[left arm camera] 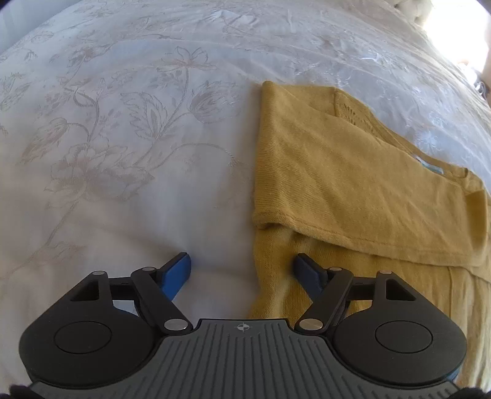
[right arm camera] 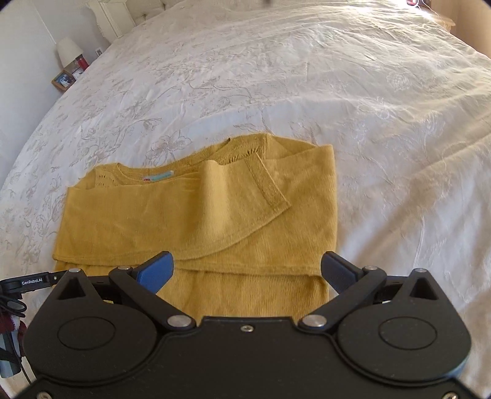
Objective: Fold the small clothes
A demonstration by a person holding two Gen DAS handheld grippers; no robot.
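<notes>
A mustard-yellow knit sweater (left arm camera: 353, 184) lies flat on the white floral bedspread (left arm camera: 122, 138), both sleeves folded across its front. In the right wrist view the sweater (right arm camera: 199, 221) fills the middle, neckline and label at the far side. My left gripper (left arm camera: 242, 270) is open low over the sweater's left edge, one blue finger above the bedspread and the other above the knit, nothing pinched. My right gripper (right arm camera: 247, 270) is open just above the sweater's lower body, its jaws spanning the right half, not holding cloth.
The bedspread (right arm camera: 337, 92) stretches far beyond the sweater on all sides. A bedside table with a lamp (right arm camera: 68, 50), a red item and a picture frame (right arm camera: 63, 80) stands at the far left by the wall. A tufted headboard (right arm camera: 147, 9) is at the back.
</notes>
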